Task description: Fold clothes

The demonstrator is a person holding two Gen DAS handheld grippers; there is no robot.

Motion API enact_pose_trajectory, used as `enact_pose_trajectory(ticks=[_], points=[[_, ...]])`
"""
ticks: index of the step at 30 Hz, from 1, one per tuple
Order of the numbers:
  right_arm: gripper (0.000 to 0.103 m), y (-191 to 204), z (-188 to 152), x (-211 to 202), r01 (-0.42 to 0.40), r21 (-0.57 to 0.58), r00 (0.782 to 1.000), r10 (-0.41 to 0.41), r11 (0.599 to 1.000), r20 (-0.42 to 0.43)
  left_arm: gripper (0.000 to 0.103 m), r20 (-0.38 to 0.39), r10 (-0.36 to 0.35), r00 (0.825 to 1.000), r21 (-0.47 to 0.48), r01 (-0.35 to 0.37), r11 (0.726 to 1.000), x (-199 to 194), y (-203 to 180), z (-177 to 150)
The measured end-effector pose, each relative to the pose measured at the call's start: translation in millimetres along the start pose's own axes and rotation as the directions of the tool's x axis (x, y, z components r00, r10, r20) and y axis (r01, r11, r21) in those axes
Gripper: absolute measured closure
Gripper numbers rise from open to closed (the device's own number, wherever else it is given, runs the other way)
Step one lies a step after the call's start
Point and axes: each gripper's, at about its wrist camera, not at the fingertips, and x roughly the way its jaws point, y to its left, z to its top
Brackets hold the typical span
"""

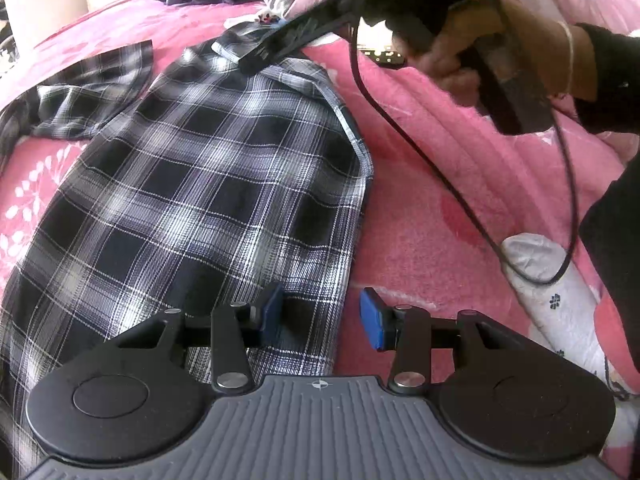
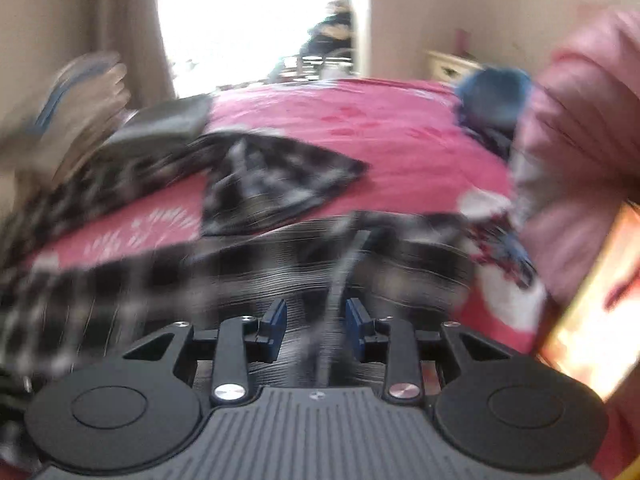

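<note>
The plaid shirt [image 1: 208,184] lies spread on the pink bed [image 1: 440,168], running from about 7 o'clock in the left wrist view up to its collar near 12 o'clock, with one sleeve [image 1: 92,84] thrown out toward 10 o'clock. It looks like thin woven cotton: light, limp, and likely to sag and crease wherever it is not supported, though not slippery on the fleecy bedcover. A hem, a side seam or the shoulder line seems the soundest place to take hold, since a pinch through the doubled edge should carry the panel over without bunching the middle.

The left tongs [image 1: 320,318] sit at 6 o'clock over the shirt's lower right edge, moderately spread, with nothing between the blue pads [image 1: 372,320]; one pad is above the cloth, the other above bare bedcover, and neither visibly presses on anything.

The right tongs [image 1: 244,58], held in a gloved hand [image 1: 492,48], reach in from 1 o'clock to the collar area. In the right wrist view the picture is heavily blurred, yet the right tongs stand partly open, and a raised ridge of plaid fabric [image 2: 336,292] runs up between the pads [image 2: 276,320]. They do not appear to pinch it, though the blur leaves contact uncertain.
</note>
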Motion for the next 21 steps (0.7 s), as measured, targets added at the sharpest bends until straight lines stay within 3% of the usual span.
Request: enact_pose_trajectory(ticks=[4,12,13,16,21], points=[[0.068,-19.5,4.7,8.8,0.020,0.128,0.999,-0.014,0.992,-0.046,0.060,0.004,-0.003,1.000,0.004,0.002,1.000,-0.9,0.8,-0.5],[0.070,-13.0,1.4,42.9,0.064,0.141,0.990,-0.045,0.988,-0.135,0.060,0.009,0.000,1.000,0.000,0.000,1.000,0.4,-0.1,-1.4],[0.080,-11.2,0.2,44.0,0.071,0.125,0.989,-0.054,0.990,-0.135,0.060,0.009,0.000,1.000,0.000,0.000,1.000,1.0,-0.8,-1.1],[0.098,-9.5,-0.2,39.3,0.084,0.106,0.991,-0.072,0.991,-0.113,0.060,0.012,0.001,1.000,0.001,-0.001,1.000,-0.8,-1.4,-1.4],[0.101,-16.4,0.5,5.4,0.136,0.130,0.991,-0.134,0.982,-0.023,0.060,0.014,0.003,1.000,0.005,-0.003,1.000,-1.1,-2.1,-1.5]])
